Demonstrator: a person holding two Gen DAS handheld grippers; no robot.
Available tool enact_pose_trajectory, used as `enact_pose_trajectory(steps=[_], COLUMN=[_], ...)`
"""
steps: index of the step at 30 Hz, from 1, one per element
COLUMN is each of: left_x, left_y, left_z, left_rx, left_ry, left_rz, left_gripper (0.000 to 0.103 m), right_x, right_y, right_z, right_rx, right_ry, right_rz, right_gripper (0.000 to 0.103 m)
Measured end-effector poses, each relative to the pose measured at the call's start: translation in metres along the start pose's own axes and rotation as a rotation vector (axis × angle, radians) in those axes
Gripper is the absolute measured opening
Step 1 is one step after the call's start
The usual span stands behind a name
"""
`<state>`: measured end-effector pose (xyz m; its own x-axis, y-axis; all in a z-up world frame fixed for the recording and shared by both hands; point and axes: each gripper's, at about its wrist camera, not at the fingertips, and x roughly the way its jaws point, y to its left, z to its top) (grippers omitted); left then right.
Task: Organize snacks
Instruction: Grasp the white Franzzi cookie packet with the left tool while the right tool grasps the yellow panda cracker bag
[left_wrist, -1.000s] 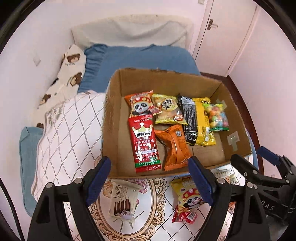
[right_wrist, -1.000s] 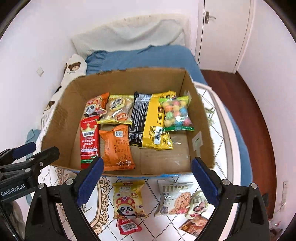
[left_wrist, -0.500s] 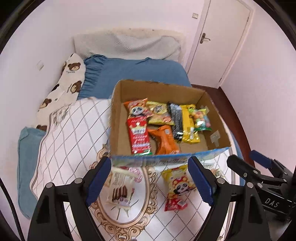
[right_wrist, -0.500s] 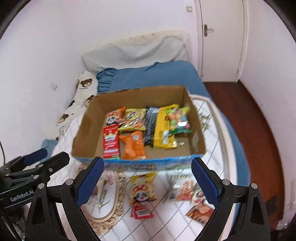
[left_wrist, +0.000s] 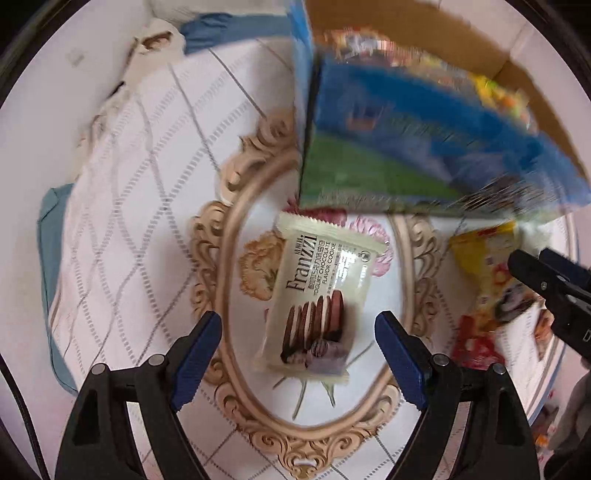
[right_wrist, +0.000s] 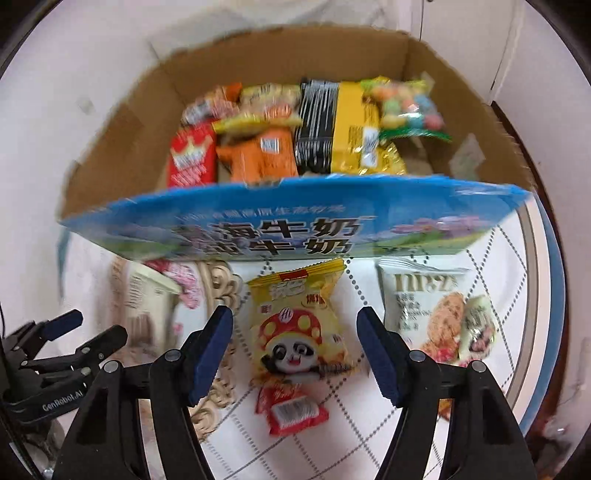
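The left gripper (left_wrist: 298, 339) is spread wide and empty, its blue pads flanking the lower end of a cream Franzzi chocolate cookie packet (left_wrist: 320, 295) that lies flat on the patterned bedspread (left_wrist: 140, 206), right between and just ahead of the fingers. The packet is glossy and slightly puffed, printed with a row of dark sandwich cookies; its crimped top edge points toward the cardboard box (left_wrist: 406, 144) just beyond it. To take it well, I would judge the gripper should lower so both pads meet the packet's long sides near its middle, closing gently so the film does not slip and the cookies are not crushed. Off to that gripper's right lies a yellow panda snack packet (right_wrist: 299, 321), and the right gripper (right_wrist: 294, 350) sits over it, likewise wide and holding nothing, the packet centred between its fingers with a small red sachet (right_wrist: 291, 410) touching its near end. Here the pads should close on the yellow packet alone, ahead of the sachet. Further right of this gripper rests a white cookie packet (right_wrist: 428, 306), partly overlapped by a smaller pale one. The box ahead, its front printed blue, already holds several snacks.
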<state>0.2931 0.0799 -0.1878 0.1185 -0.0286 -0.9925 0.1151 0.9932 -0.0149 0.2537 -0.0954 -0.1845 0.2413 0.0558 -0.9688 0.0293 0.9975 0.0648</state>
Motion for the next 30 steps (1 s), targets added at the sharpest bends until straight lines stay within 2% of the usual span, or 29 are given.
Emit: enact_pose_trajectory(steps=[4, 6, 7, 9, 13, 16, 20, 24, 30], left_x=[0.028, 0.036, 0.038, 0.037, 0.035, 0.041, 0.046, 0.054, 0.062], left_y=[-0.012, -0.015, -0.015, -0.011, 0.000, 0.002, 0.000, -0.006, -0.022], left_z=[0.010, 0.011, 0.010, 0.003, -0.028, -0.067, -0.100, -0.108, -0.112], left_rx=[0.063, 0.078, 0.076, 0.035, -0.052, -0.122, -0.172, -0.166, -0.118], left_ry=[0.048, 0.047, 0.048, 0.047, 0.078, 0.131, 0.170, 0.168, 0.171], left_rz=[0.004, 0.020, 0.008, -0.013, -0.077, -0.136, -0.185, -0.159, -0.107], left_gripper=[0.085, 0.072, 0.058, 0.058, 0.058, 0.058, 0.058, 0.059, 0.059], right_x=[0.032, 0.048, 0.052, 0.052, 0.041, 0.033, 0.026, 0.024, 0.031], right_y=[0.016, 0.024, 0.024, 0.023, 0.008, -0.010, -0.033, -0.046, -0.055], right_z=[0.007, 0.005, 0.003, -0.001, -0.023, -0.049, -0.091, -0.115, -0.116], right_rx=[-0.069, -0.112, -0.112, -0.110, -0.062, -0.013, 0.071, 0.136, 0.156], right_ry=[0.076, 0.119, 0.129, 0.120, 0.115, 0.128, 0.158, 0.175, 0.186], right_rz=[-0.044, -0.089, -0.091, -0.080, -0.048, -0.012, 0.032, 0.057, 0.050], right_gripper=[0.072, 0.071, 0.068, 0.063, 0.061, 0.061, 0.061, 0.061, 0.062])
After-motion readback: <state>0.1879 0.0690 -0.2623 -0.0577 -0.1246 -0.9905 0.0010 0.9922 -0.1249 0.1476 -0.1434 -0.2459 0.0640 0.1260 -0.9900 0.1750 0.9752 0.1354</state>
